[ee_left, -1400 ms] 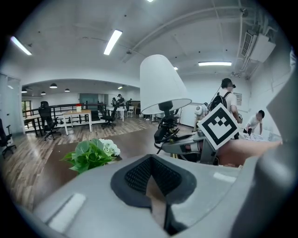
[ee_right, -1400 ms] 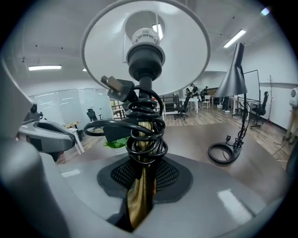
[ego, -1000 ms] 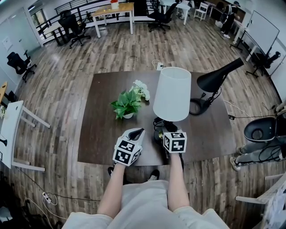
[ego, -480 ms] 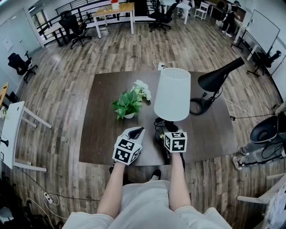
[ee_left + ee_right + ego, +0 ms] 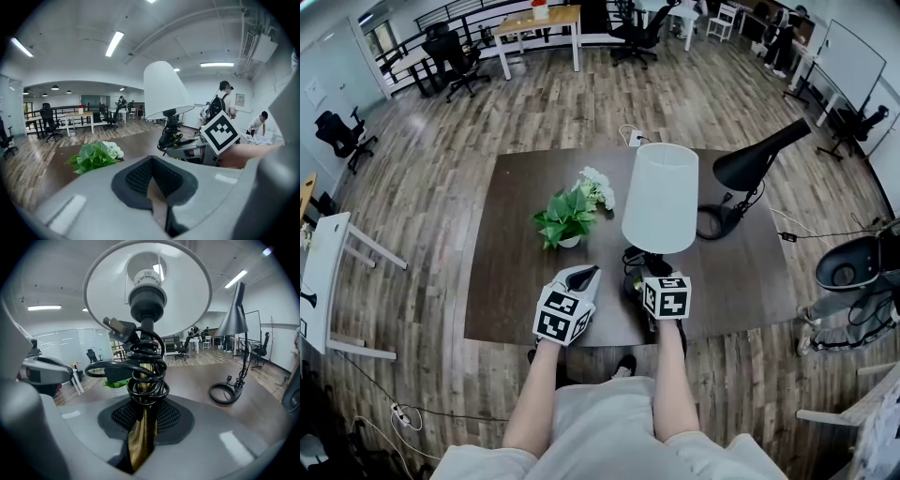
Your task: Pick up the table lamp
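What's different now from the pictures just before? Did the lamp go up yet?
Nothing has visibly moved. The right gripper stays clamped on the brass stem of the table lamp, just under its coiled black cord, and the lamp has not visibly risen. The left gripper stays beside it, shut and empty. The potted plant and the black lamp are where they were on the table.

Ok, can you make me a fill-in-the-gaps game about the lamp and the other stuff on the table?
The right gripper is shut on the table lamp's ___ stem. A black ___ is coiled round that stem. The lampshade is ___. In the head view, the potted plant stands to the lamp's ___.
Missing words: gold, cord, white, left.
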The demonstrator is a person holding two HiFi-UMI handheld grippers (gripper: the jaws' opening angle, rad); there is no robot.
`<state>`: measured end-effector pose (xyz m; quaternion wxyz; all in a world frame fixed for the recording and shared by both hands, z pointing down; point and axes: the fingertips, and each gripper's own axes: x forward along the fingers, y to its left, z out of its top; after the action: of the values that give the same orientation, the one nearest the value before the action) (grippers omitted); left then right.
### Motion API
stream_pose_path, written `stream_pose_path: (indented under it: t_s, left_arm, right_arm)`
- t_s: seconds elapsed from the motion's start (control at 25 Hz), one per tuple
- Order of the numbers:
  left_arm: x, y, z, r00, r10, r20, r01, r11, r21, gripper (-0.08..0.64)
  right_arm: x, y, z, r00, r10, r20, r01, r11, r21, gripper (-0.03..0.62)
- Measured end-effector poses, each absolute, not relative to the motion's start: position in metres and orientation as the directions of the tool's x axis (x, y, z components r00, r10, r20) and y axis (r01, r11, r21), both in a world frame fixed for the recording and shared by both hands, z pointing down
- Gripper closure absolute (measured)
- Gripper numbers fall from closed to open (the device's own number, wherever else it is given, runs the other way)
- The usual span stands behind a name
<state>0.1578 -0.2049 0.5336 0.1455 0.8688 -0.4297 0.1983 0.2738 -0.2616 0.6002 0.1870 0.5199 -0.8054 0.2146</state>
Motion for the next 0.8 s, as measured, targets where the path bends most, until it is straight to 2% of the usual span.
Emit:
stream_pose_path:
  t_s: [0.8]
  left_arm:
    - [0.1629,-0.2116,0.5321,0.559,-0.689,0.462,-0.799,-0.597,0.076,0.560]
  right_arm:
    - [0.2802,-0.2697,0.5972,-0.383,-0.772,0.507,-0.921,0.361,-0.147,0.488]
